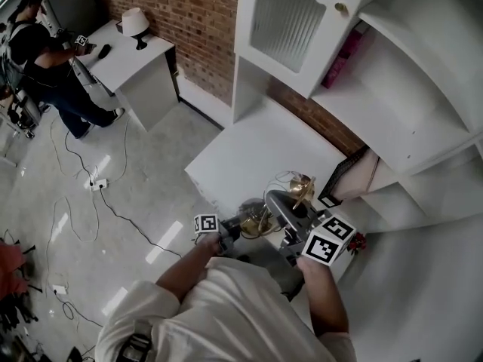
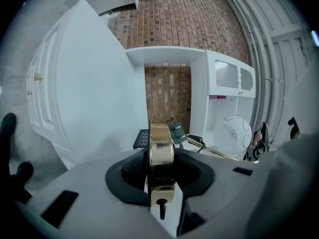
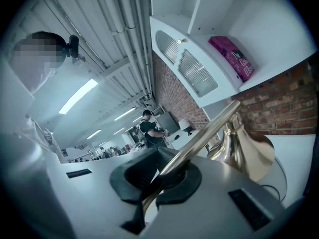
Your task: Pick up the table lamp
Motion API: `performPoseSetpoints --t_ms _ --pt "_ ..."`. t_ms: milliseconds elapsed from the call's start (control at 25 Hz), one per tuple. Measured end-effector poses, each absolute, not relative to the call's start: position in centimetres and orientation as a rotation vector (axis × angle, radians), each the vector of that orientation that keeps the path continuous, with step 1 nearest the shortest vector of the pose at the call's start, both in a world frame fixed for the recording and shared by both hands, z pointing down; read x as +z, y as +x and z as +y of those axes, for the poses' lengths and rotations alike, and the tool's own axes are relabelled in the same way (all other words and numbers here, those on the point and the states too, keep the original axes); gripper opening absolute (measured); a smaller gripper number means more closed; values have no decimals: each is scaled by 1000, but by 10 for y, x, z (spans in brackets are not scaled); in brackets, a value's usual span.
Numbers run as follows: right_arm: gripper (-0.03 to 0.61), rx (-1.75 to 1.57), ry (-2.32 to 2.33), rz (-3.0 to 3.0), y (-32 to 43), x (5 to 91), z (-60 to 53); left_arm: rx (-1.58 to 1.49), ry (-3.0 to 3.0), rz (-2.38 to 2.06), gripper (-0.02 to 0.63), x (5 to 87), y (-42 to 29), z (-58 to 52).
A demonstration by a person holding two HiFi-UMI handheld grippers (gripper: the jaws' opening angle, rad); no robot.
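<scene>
Shelving [image 1: 423, 104], white and tall, backs onto a brick wall, with one white desktop [image 1: 249, 157] at its foot. Just in front of the shelving, one brass table lamp [image 1: 302, 191] is held by two grippers. The left gripper [image 2: 160, 158] pinches its round base edge-on; the right gripper [image 3: 167, 176] clamps its slim stem. One pink book [image 1: 343, 55], probably, lies on the shelving.

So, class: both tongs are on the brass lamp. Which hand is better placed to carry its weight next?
Left, probably. The left tongs clamp the brass base, likely the heavy end. The right tongs pinch only the thin stem near the shade, so they are better suited to steadying.
</scene>
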State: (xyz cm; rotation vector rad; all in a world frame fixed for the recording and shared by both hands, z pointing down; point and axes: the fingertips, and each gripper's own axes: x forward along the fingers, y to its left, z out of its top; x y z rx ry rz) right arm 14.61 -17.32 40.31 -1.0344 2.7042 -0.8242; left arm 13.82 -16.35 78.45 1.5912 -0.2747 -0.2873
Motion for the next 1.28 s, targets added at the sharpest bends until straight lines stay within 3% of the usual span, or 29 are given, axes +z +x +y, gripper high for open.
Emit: performPoseSetpoints --t_ms 560,1280 --pt "6 -860 -918 2750 157 403 -118 -309 1626 -369 123 784 140 -111" --pt "11 -812 -906 2734 107 381 -102 -334 1628 -330 123 762 95 -112"
